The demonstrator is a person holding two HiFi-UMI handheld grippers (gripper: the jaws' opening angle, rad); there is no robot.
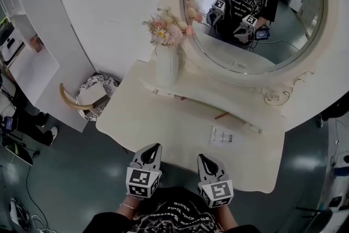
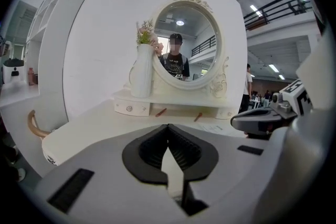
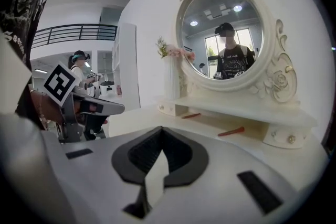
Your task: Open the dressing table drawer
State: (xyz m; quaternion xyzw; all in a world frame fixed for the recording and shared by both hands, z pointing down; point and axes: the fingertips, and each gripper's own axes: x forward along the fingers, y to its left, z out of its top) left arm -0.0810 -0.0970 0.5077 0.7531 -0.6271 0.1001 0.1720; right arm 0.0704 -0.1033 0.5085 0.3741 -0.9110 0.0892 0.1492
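A cream dressing table (image 1: 163, 123) stands in front of me under an oval mirror (image 1: 256, 8). Its raised shelf has a small knobbed drawer at the left end (image 2: 130, 108) and another at the right end (image 3: 286, 139). Any drawer in the table's front edge is hidden from all views. In the head view my left gripper (image 1: 151, 150) and right gripper (image 1: 204, 160) hover side by side over the near edge of the tabletop, pointing at the mirror. Both are shut with nothing between the jaws, seen close up as left gripper (image 2: 168, 126) and right gripper (image 3: 160, 128).
A white vase (image 1: 167, 65) of flowers stands on the shelf's left end. Two reddish sticks (image 2: 160, 112) (image 3: 231, 131) lie under the shelf, and a printed paper (image 1: 222, 137) lies on the tabletop. A white shelf unit (image 1: 32, 63) and a patterned basket (image 1: 92, 96) are at left.
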